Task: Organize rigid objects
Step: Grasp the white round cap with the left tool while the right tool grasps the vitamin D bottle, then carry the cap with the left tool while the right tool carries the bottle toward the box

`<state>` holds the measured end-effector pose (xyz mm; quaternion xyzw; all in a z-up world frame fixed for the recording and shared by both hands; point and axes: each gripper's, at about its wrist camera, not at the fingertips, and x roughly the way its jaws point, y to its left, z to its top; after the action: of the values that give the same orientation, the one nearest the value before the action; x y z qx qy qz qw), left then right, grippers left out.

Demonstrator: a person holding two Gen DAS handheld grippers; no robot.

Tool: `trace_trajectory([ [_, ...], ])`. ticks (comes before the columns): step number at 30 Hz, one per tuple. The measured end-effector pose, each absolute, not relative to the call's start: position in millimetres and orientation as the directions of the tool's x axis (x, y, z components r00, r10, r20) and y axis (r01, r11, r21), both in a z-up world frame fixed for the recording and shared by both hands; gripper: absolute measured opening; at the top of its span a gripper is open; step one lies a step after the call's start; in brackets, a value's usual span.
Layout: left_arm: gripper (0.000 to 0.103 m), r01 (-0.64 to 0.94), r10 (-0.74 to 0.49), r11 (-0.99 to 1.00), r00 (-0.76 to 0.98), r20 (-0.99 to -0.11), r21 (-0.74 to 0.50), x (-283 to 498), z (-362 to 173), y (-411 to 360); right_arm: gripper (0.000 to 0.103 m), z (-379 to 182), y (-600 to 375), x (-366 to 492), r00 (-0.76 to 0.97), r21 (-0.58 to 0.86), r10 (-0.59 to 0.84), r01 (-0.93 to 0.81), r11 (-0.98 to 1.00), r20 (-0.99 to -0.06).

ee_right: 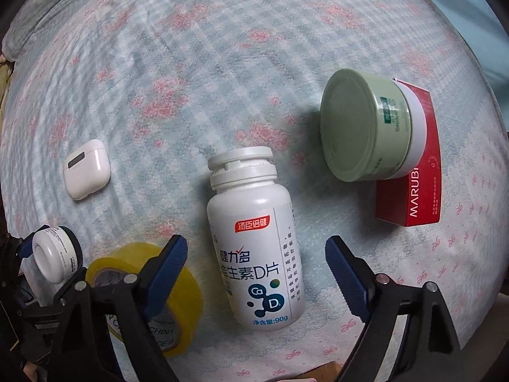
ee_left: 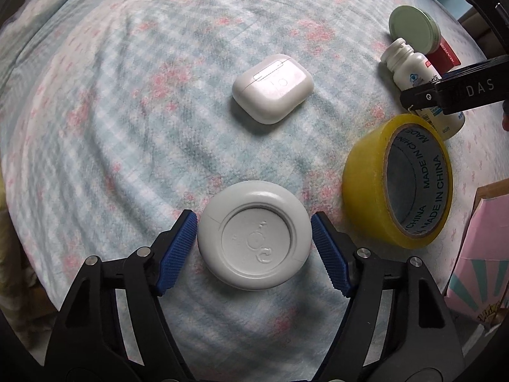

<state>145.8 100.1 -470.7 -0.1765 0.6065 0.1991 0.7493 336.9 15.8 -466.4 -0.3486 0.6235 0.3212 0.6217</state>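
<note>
My left gripper (ee_left: 254, 235) has its blue pads (ee_left: 178, 251) on both sides of a round white jar (ee_left: 254, 235), seen from its base and gripped; it also shows in the right wrist view (ee_right: 52, 254). A white earbud case (ee_left: 273, 88) lies beyond it. My right gripper (ee_right: 256, 264) is open, its fingers either side of a white pill bottle (ee_right: 254, 238) lying on the bed, not touching it. A yellow tape roll (ee_left: 399, 181) lies to the right of the jar.
A green-lidded cream jar (ee_right: 366, 127) lies on its side on a red box (ee_right: 413, 187), beyond the bottle to its right. Everything rests on a blue checked bedspread (ee_left: 127, 111) with pink flowers. A pink box (ee_left: 480, 254) stands at the right edge.
</note>
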Motion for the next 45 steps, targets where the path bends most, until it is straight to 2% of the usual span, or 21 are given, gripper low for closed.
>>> trace_trajectory([
  [1,0.072,-0.51,0.083,0.86,0.185,-0.979,-0.024,146,-472,100,0.084,-470,17,336,0.017,-0.038,-0.043,-0.839,0.543,-0.999],
  [3,0.066,-0.507,0.078,0.861,0.18,-0.981,-0.024,147,-475,100,0.074,-474,18,336,0.021,-0.05,-0.061,-0.851,0.524,-0.998],
  [8,0.054,-0.5,0.083,0.866,0.184,-0.979,-0.021,148,-477,98,0.063,-480,20,335,0.012,-0.047,-0.072,-0.86,0.508,-0.997],
  [14,0.054,-0.48,0.077,0.877,0.196,-0.978,-0.027,144,-472,99,0.048,-490,23,335,-0.001,-0.04,-0.078,-0.853,0.52,-0.997],
  [21,0.054,-0.498,0.066,0.866,0.205,-0.977,-0.046,141,-470,101,0.048,-491,23,336,0.003,-0.036,-0.064,-0.849,0.527,-0.998],
  [31,0.054,-0.52,0.077,0.852,0.241,-0.967,-0.062,124,-453,110,0.047,-464,14,327,0.013,0.0,0.019,-0.821,0.571,-1.0],
  [39,0.054,-0.496,0.11,0.866,0.309,-0.945,-0.061,122,-411,107,0.047,-411,9,313,0.05,0.026,0.107,-0.792,0.61,-0.993],
  [45,0.054,-0.416,0.146,0.909,0.388,-0.91,-0.031,129,-349,103,0.047,-348,-16,302,0.073,0.121,0.241,-0.706,0.698,-0.968],
])
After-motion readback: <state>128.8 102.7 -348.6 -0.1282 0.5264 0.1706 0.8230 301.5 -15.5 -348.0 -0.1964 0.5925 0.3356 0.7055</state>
